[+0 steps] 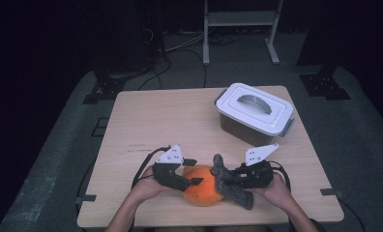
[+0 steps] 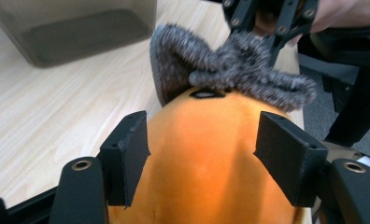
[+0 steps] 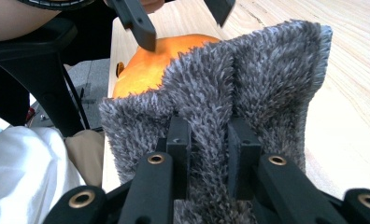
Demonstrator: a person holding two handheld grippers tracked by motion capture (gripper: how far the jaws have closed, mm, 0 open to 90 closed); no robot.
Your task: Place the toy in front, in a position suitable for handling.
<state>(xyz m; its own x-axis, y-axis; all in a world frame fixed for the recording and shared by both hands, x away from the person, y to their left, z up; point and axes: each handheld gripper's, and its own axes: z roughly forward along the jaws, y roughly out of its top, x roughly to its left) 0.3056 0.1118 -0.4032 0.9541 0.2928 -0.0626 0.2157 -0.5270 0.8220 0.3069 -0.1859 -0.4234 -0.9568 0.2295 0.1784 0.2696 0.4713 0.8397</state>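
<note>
A round orange ball-like object (image 1: 202, 191) (image 2: 202, 177) (image 3: 145, 65) lies near the table's front edge. My left gripper (image 1: 194, 171) (image 2: 202, 149) is open, its jaws spread wide over the top of the orange object, one tip touching it. A grey fuzzy cloth (image 1: 233, 188) (image 2: 230, 70) (image 3: 248, 70) drapes against the object's right side. My right gripper (image 1: 228, 181) (image 3: 209, 140) is shut on a fold of this cloth. The cloth hides the side of the orange object that faces the right gripper.
A grey box with a white handled lid (image 1: 255, 108) (image 2: 75, 32) stands at the back right of the wooden table (image 1: 151, 121). Both hands sit close to the table's front edge. A metal stand (image 1: 240, 29) and cables lie on the floor beyond.
</note>
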